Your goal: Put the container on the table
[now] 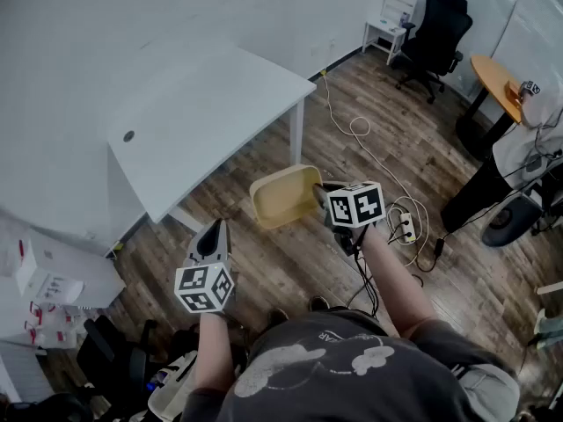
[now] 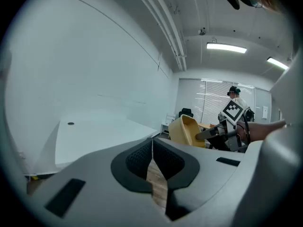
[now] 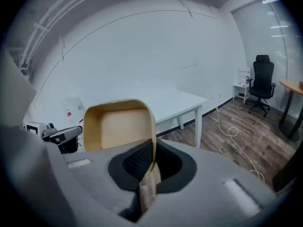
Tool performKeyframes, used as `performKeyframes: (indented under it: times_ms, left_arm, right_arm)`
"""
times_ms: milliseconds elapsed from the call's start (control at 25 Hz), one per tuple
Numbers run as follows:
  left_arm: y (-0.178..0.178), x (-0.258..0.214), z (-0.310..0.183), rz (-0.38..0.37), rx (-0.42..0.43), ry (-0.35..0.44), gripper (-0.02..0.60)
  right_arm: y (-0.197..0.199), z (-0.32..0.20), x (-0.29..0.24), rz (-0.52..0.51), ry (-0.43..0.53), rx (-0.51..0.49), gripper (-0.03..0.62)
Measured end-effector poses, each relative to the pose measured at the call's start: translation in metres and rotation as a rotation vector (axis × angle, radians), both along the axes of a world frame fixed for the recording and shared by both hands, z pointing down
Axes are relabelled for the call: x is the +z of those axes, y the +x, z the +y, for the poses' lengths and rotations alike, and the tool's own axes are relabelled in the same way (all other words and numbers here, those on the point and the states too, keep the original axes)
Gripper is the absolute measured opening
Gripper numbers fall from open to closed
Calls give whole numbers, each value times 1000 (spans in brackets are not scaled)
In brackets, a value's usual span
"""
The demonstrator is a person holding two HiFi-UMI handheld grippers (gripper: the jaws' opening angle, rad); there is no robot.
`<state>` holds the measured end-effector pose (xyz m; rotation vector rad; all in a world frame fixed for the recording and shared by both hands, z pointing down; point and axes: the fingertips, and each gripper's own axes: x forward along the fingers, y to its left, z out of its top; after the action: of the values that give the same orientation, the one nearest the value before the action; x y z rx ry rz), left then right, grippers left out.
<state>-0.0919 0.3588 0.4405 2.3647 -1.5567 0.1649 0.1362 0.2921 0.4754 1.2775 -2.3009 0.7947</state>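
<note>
A yellow-beige open container hangs in the air over the wood floor, just off the near corner of the white table. My right gripper is shut on the container's right rim. In the right gripper view the container stands up in front of the jaws, and the right gripper pinches its side wall, with the table behind. My left gripper is lower left, apart from the container, shut and holding nothing. In the left gripper view the left gripper is shut, with the container to its right.
A white cable and a power strip lie on the floor to the right. Further back stand a black office chair, a small white side table and an orange round table. Boxes sit at the left.
</note>
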Motion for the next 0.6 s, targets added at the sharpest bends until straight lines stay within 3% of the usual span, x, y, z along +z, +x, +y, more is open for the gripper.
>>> performKeyframes:
  times_ms: [600]
  left_arm:
    - [33,8,-6,-19,6,-27,14]
  right_arm:
    - [23,-2,14,2,-28,-40,5]
